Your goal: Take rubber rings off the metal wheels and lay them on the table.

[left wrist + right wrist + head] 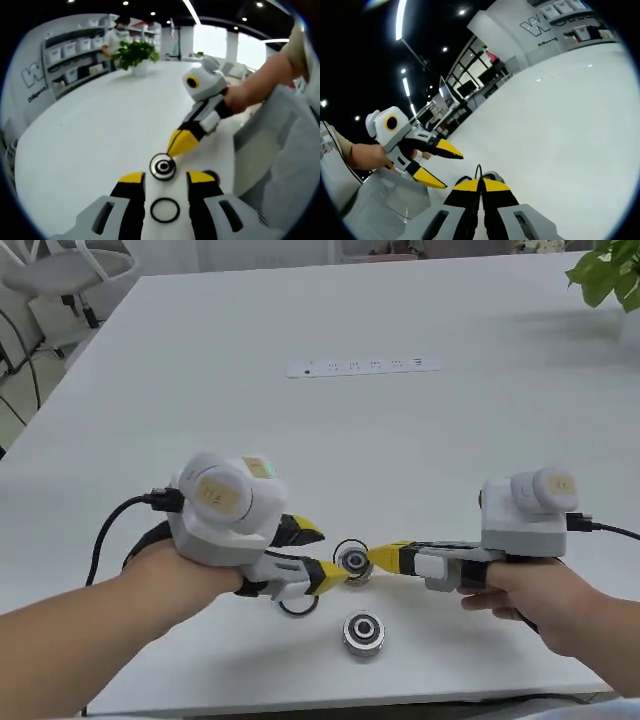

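A small metal wheel [354, 563] lies on the white table [330, 440] between both grippers. My right gripper [385, 558] is shut on its thin black rubber ring [349, 544], which stands up partly off the wheel. In the right gripper view the ring [479, 172] rises between the closed jaws, and the wheel [493, 176] sits just beyond them. My left gripper [325, 555] is open, its jaws on either side of the wheel [163, 167]. A loose black ring [165, 210] lies flat below them. A second wheel [362, 631] sits near the front edge.
A white power strip [362, 367] lies at mid-table. A green plant [610, 275] stands at the far right corner, and a chair [60, 270] stands beyond the far left. The table's front edge runs close below the second wheel.
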